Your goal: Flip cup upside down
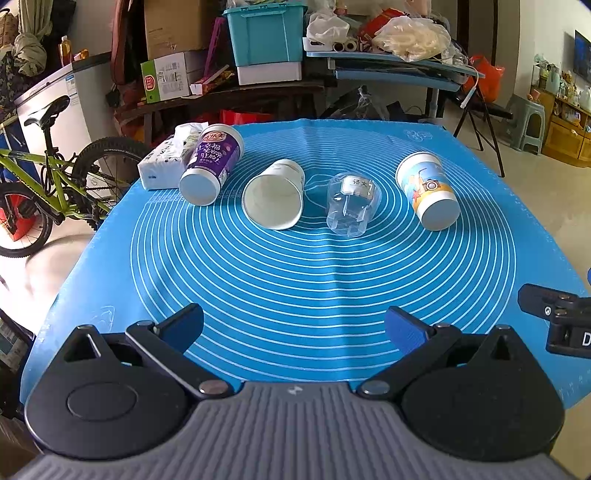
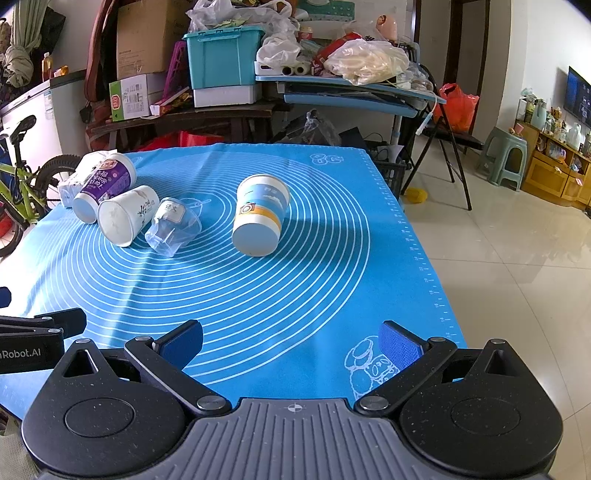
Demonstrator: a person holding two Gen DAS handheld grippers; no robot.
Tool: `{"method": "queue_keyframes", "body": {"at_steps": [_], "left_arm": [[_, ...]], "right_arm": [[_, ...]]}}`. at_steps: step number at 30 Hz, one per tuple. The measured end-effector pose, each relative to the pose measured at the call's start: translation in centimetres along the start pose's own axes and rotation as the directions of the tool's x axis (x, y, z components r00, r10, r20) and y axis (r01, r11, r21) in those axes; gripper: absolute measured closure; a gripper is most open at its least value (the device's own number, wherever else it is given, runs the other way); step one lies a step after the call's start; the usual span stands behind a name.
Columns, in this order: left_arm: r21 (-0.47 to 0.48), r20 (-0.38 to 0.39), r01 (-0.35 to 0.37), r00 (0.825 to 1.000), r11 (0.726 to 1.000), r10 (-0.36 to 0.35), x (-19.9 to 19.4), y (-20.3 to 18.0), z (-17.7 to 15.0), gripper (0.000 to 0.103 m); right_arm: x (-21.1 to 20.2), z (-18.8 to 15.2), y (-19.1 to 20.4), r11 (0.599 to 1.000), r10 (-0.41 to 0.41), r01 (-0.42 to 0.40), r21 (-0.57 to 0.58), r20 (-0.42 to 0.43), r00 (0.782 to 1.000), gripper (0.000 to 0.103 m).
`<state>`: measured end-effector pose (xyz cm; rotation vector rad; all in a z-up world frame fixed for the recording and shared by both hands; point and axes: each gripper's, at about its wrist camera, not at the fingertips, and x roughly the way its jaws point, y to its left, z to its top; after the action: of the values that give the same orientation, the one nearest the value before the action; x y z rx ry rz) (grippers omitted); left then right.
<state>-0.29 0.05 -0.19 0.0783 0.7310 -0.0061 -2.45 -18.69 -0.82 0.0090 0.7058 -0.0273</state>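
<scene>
Several cups stand on the blue mat (image 1: 295,280) (image 2: 314,295). A purple cup (image 1: 212,164) (image 2: 105,186) and a cartoon-print cup (image 1: 426,190) (image 2: 260,214) stand upside down, bases up. A white paper cup (image 1: 273,194) (image 2: 127,214) shows its open mouth toward me. A clear plastic cup (image 1: 352,203) (image 2: 171,225) with a label stands beside it. My left gripper (image 1: 295,328) is open and empty over the mat's near edge. My right gripper (image 2: 291,343) is open and empty, well short of the cartoon cup.
A tissue pack (image 1: 166,162) lies behind the purple cup. A green bicycle (image 1: 44,184) stands left of the table. Cluttered shelves and a teal bin (image 1: 264,33) are behind. The mat's right edge (image 2: 417,240) borders tiled floor.
</scene>
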Motion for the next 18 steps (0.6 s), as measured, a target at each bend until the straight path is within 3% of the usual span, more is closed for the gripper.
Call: {"method": "queue_keyframes", "body": {"at_steps": [18], "left_arm": [[0.003, -0.012, 0.004, 1.0, 1.0, -0.004, 0.3, -0.08, -0.09, 0.001]], "right_arm": [[0.14, -0.28, 0.05, 1.0, 0.005, -0.005, -0.001, -0.003, 1.0, 0.0]]}}
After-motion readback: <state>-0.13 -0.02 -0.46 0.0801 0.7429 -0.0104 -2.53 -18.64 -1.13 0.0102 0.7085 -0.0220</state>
